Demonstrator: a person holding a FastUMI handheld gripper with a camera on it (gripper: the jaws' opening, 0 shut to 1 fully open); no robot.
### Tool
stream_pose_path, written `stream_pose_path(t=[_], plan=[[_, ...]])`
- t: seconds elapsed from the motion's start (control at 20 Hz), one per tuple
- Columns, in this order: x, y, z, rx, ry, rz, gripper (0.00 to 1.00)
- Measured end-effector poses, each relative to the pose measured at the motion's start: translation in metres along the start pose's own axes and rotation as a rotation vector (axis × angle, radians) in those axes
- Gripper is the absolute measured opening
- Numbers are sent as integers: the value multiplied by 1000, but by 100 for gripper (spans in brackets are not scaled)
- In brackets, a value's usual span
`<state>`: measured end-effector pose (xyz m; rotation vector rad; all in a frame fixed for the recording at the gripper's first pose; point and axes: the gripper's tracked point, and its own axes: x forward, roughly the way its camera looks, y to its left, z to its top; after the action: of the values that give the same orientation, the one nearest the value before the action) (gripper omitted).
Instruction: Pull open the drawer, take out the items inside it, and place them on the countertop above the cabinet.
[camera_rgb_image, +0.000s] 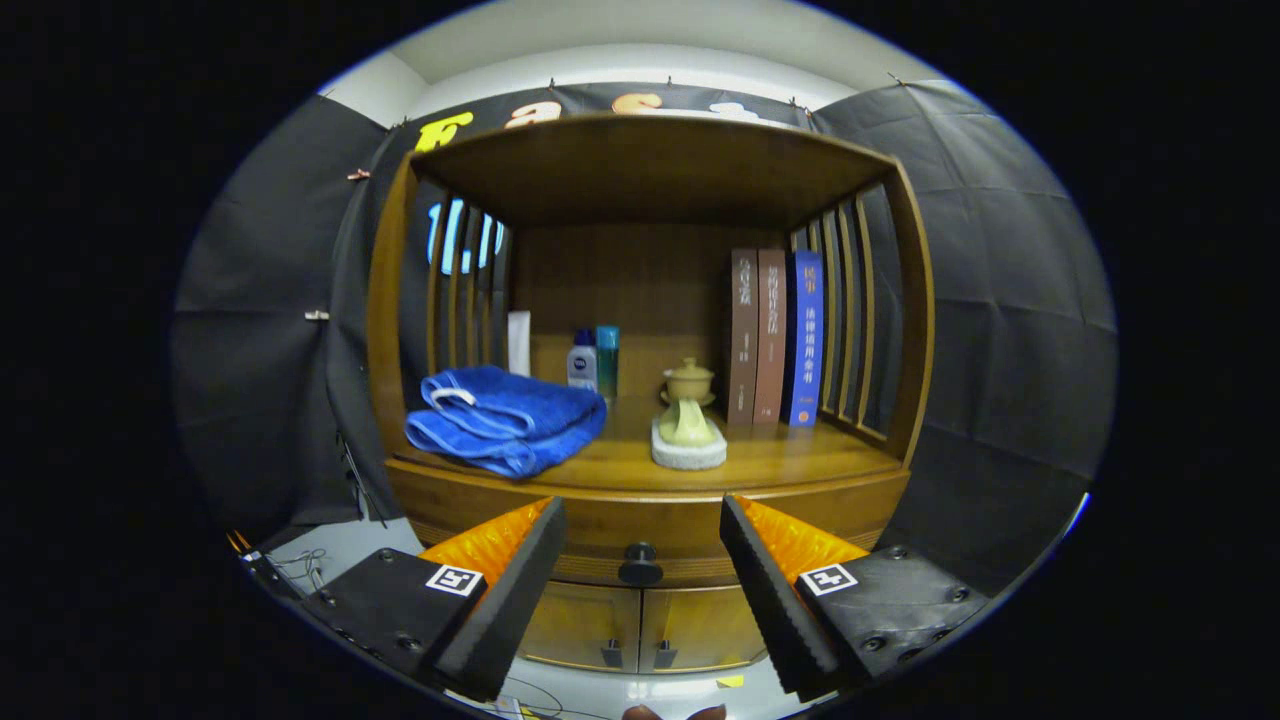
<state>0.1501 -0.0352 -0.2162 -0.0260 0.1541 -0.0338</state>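
A wooden cabinet stands ahead of me, with its countertop (790, 462) under an open shelf frame. Below the countertop's front edge runs the shut drawer front (600, 530), with a round black knob (640, 565) at its middle. My gripper (640, 555) is open, its two black fingers spread wide with the knob in the gap between them, a little beyond the tips. Nothing is held. What lies inside the drawer is hidden.
On the countertop lie a folded blue towel (505, 418), two small bottles (594, 362), a lidded tea cup (689, 382), a pale object on a white sponge (688, 438) and three upright books (775, 338). Two lower cabinet doors (640, 628) are shut. Cables (300, 565) lie on the floor beside the left finger.
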Motion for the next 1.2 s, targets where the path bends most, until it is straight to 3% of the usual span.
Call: stream_pose_path(t=[0.3,0.75,1.2], plan=[[-47,16,75,46,-37,24,99],[-127,26,144,45,-122,55,99],[-157,36,164,18,-138,80,99]])
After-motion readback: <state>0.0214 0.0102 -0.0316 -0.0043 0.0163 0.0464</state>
